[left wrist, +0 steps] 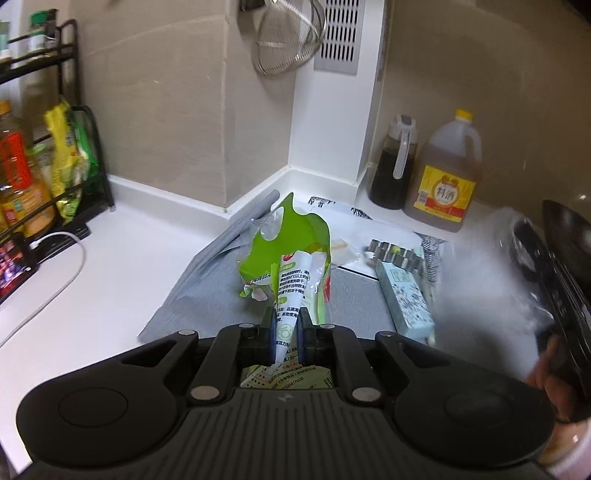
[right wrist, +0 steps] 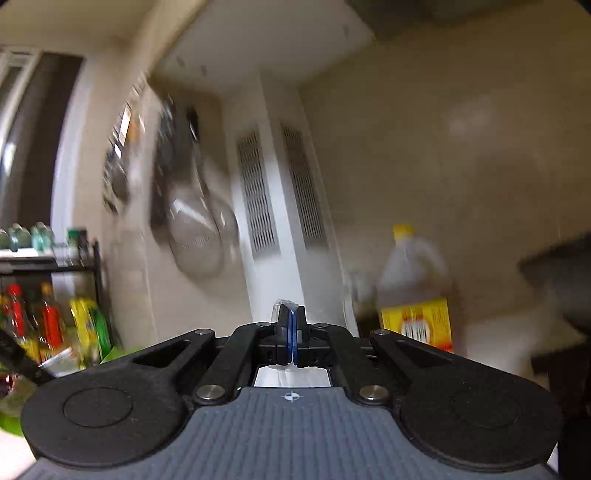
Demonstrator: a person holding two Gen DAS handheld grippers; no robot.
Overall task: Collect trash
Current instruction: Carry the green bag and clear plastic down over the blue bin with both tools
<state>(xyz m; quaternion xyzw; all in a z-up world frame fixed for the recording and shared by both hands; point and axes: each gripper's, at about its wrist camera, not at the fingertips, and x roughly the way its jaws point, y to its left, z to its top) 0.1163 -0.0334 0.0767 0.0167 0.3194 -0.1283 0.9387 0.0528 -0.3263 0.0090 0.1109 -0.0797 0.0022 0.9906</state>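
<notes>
1. The left gripper [left wrist: 286, 325] has its fingers drawn narrow and clamped on a crumpled green and white wrapper [left wrist: 288, 254], which stands up from between the pads and also shows below them through the gap in the gripper body.
2. The wrapper is held above a grey mat [left wrist: 207, 291] that lies on the white desk [left wrist: 122, 254], in the corner where the beige wall tiles meet.
3. On the mat, just right of the wrapper, lies a pale blue printed carton [left wrist: 406, 299], with a small clear packet [left wrist: 345, 249] behind it and a crumpled foil piece [left wrist: 391, 253] near its far end.
4. Against the wall stand a dark sauce jug [left wrist: 393, 166] and a big yellow-capped bottle [left wrist: 443, 173], side by side.
5. A black wire rack [left wrist: 74, 155] with bottles and yellow-green packets stands at the left, with a white cable [left wrist: 55, 273] trailing across the desk beside it.
6. A metal strainer [left wrist: 284, 40] hangs on the wall beside a grey vent grille [left wrist: 338, 33].
7. The right gripper [right wrist: 291, 332] points at the wall, and its view is blurred.
8. Its fingers are pressed together on a thin bit of clear plastic film [right wrist: 284, 305], which sticks out above the pads.
9. A hazy clear bag [left wrist: 491, 280] fills the right of the left wrist view.
</notes>
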